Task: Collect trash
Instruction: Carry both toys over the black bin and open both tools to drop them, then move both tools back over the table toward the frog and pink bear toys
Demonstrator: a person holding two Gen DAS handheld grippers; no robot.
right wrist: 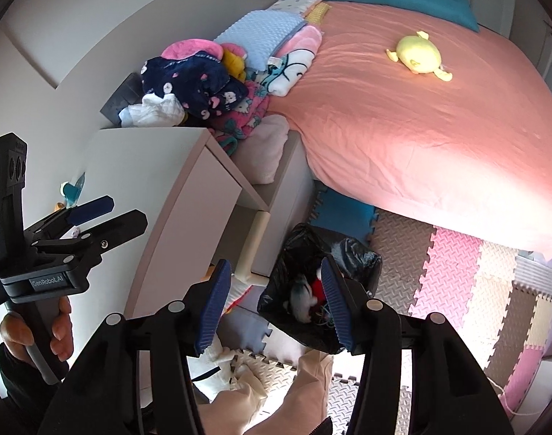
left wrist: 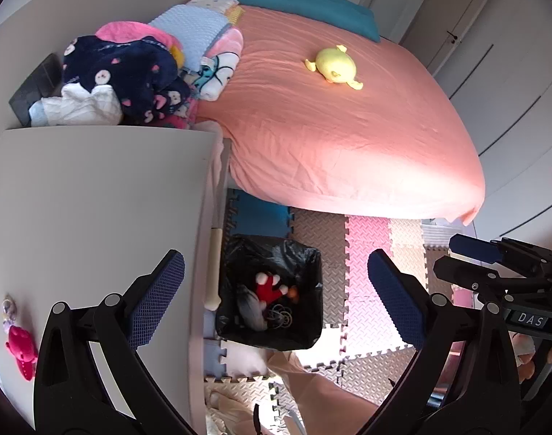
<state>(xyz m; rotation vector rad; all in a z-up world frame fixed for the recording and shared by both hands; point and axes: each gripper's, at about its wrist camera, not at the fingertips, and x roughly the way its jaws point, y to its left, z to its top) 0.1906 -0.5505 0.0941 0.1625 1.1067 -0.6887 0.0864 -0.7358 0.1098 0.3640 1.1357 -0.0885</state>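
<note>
Left wrist view: left gripper (left wrist: 276, 297), fingers spread wide and empty, above lined trash bin (left wrist: 276, 340); right gripper (right wrist: 276, 304) part-open, empty. Drop apparently done; next, fetch pink toy (left wrist: 20, 351) from counter (left wrist: 94, 188).

At lower centre we saw a bin (left wrist: 272, 290) lined with glossy, crinkled black plastic. The floor mats (left wrist: 366, 253) below the bed were matt foam with a ridged tread pattern. The sheet (left wrist: 348, 127) was soft, creased cloth; the cabinet top (left wrist: 94, 199) at left looked smooth and matt. Pads (left wrist: 160, 297) looked finely ribbed.
</note>
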